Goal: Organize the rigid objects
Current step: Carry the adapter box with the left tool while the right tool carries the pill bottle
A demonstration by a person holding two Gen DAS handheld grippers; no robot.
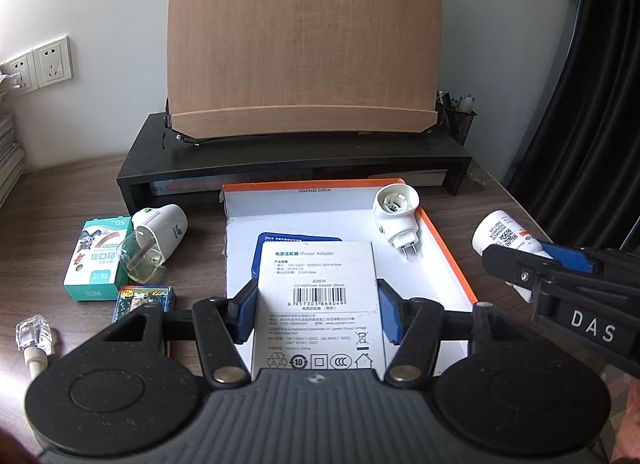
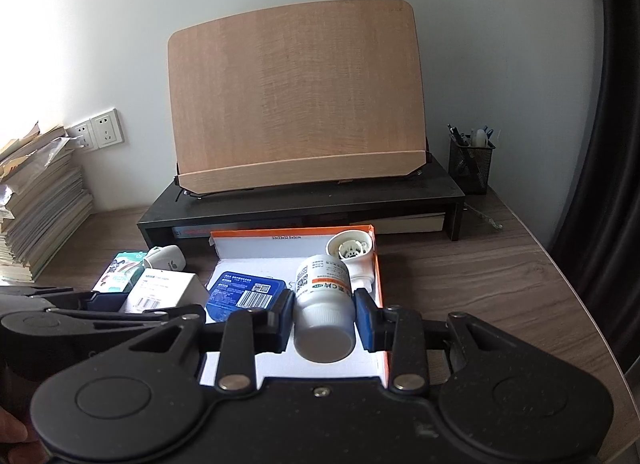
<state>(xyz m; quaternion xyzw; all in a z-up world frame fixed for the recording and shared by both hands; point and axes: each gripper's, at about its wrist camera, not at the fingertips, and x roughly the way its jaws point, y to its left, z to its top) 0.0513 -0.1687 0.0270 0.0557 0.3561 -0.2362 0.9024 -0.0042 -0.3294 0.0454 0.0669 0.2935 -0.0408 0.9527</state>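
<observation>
- A wooden book stand stands tilted back on a black riser at the back of the table.
- A mesh pen holder sits just right of the riser.
- Wall sockets are mounted at left, above a stack of books.
- A dark curtain hangs at right.

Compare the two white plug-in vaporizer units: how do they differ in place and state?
The white plug-in vaporizer with bare prongs lies inside the orange-edged white box, its socket empty. The white plug-in vaporizer with a clear liquid bottle lies on the wooden desk, left of the box, bottle attached. Both are white, tipped over, ungripped.
</observation>
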